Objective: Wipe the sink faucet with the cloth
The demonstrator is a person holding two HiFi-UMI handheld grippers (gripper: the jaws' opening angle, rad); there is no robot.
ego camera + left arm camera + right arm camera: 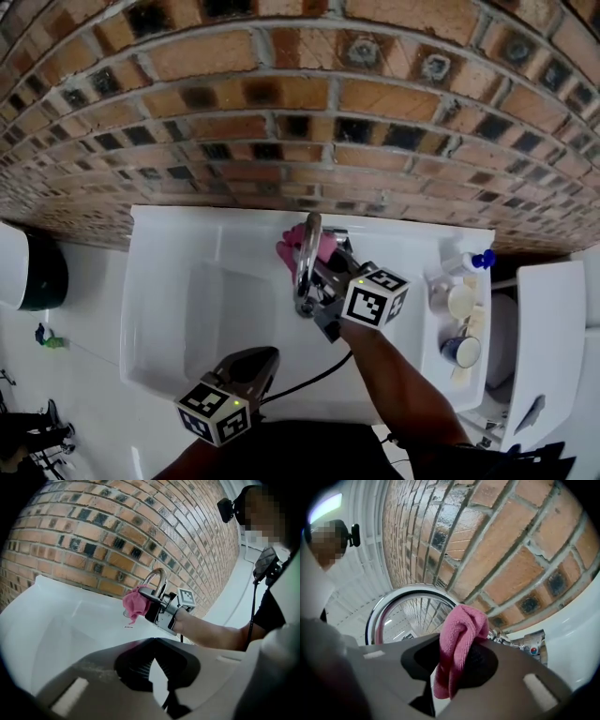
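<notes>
Pink microfibre cloth (459, 641) clamped tight in right claw (452, 670), bunched end forward for rubbing chrome arched faucet (306, 258), centre of head view, seemingly pressed against the arch. Spout upright from white sink's (169, 281) back ledge, curving down toward basin. Left claw (153, 665) closed, empty, parked lower left, out of the way.
</notes>
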